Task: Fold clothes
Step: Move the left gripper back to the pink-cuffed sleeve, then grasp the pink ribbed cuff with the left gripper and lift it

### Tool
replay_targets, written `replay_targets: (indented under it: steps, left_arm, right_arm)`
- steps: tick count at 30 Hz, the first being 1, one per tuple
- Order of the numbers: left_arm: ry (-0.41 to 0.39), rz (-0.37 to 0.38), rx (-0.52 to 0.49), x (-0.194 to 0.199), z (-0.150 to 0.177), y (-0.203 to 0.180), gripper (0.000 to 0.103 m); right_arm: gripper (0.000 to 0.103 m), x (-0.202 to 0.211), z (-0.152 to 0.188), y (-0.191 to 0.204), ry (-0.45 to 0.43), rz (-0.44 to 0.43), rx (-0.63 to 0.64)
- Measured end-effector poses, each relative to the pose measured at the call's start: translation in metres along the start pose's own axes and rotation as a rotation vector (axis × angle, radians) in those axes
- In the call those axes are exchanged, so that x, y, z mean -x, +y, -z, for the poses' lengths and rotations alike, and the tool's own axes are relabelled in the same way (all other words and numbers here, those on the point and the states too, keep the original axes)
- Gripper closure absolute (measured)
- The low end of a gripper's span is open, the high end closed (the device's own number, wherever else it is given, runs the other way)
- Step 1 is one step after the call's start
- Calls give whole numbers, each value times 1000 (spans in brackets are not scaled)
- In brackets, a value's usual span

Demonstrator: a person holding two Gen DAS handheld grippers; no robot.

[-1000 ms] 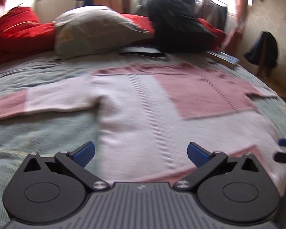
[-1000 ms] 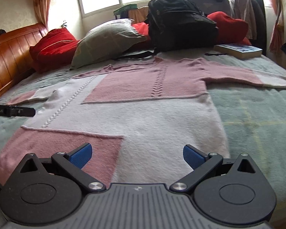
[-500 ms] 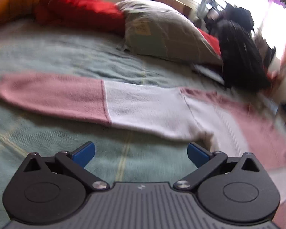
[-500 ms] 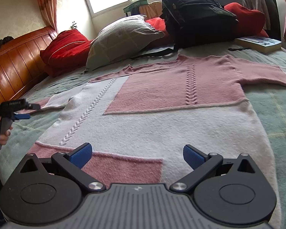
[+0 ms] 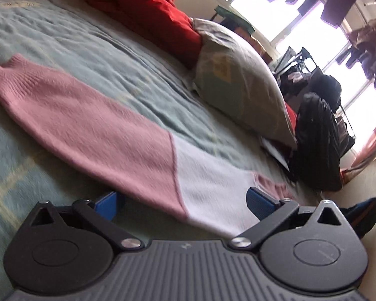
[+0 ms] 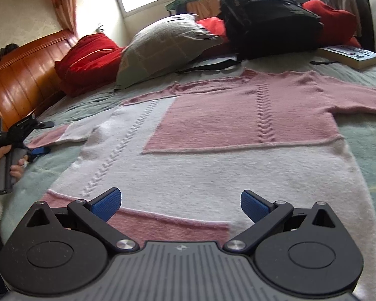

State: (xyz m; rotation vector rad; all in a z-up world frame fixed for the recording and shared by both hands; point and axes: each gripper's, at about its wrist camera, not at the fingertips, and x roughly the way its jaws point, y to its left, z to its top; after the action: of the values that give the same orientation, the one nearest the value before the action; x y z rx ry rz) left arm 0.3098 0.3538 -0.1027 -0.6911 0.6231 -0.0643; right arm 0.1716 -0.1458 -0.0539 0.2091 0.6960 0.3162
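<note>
Sweater: pink and white knit, spread flat on the green blanket of the bed, front up, neckline toward the pillows.
Sweater sleeve: pink with a ribbed cuff, white toward the shoulder, stretched out flat on the blanket to the sweater's side nearest the wooden headboard.
Left gripper: blue pads spread wide, nothing between them, tilted low over the sleeve where pink meets white; a hand holds its handle.
Right gripper: pads spread wide, empty, over the sweater's hem, above the lower pink patch.
Grey pillow: beyond the sweater's neckline.
Red cushions: beside the grey pillow, against the headboard.
Black backpack: closed, beyond the neckline; contents not visible.
Book: flat on the blanket, just beside the backpack.
</note>
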Motion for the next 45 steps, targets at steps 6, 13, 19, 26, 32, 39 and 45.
replay_targets:
  steps: [6,13,19,26,32,39,45]
  left_arm:
    - [-53,-22,10,-6,-13,9,1]
    - [-108,-22,30,-9,-14,14,1]
    - [-156,-28,67,-14,-23,22,1]
    - [-201,-58,79,-26,-37,23,1]
    - [-242,-51,113,-20,-40,25,1]
    - [-242,-35,99,-11,-47,7,1]
    - [-240,-20,97,-11,-51,-11,1]
  right_arm:
    - [0,-3,-5,22,54,-59,58]
    - [0,-2,-19,64,154,-198,169]
    - [0,1,-24,89,147,-253,233]
    - [0,2,-25,91,142,-245,239]
    - [0,2,-25,84,139,-215,224]
    - [0,7,-23,86,123,-220,239]
    - [0,17,-23,80,103,-208,237]
